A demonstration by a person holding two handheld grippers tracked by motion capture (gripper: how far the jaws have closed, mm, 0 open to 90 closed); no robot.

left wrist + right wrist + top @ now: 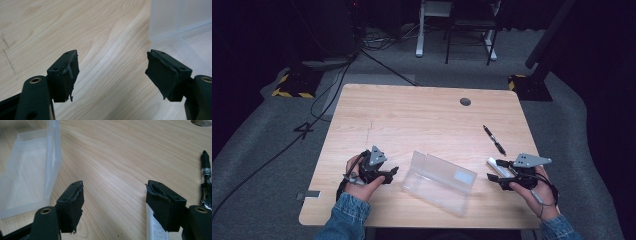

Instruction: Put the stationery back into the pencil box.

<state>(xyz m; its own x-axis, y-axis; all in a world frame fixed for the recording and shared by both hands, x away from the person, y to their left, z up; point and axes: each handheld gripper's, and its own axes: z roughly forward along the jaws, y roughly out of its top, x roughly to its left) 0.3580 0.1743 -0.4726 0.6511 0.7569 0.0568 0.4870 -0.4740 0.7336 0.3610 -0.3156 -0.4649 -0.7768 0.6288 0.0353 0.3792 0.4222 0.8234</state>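
Note:
A clear plastic box lies with its lid up near the table's front middle. My left gripper sits just left of it, pointing toward it. In the left gripper view my left gripper is open over bare wood, and the box is ahead at the right. My right gripper rests at the front right, open. A white tube-like item lies by its jaws. In the right gripper view this white item lies under the right-hand jaw of my right gripper. A black pen lies farther back; the pen also shows at the right edge.
The wooden table has a round cable hole at the back right. Cables run over the grey floor at the left. White desk legs and a dark stand are behind the table.

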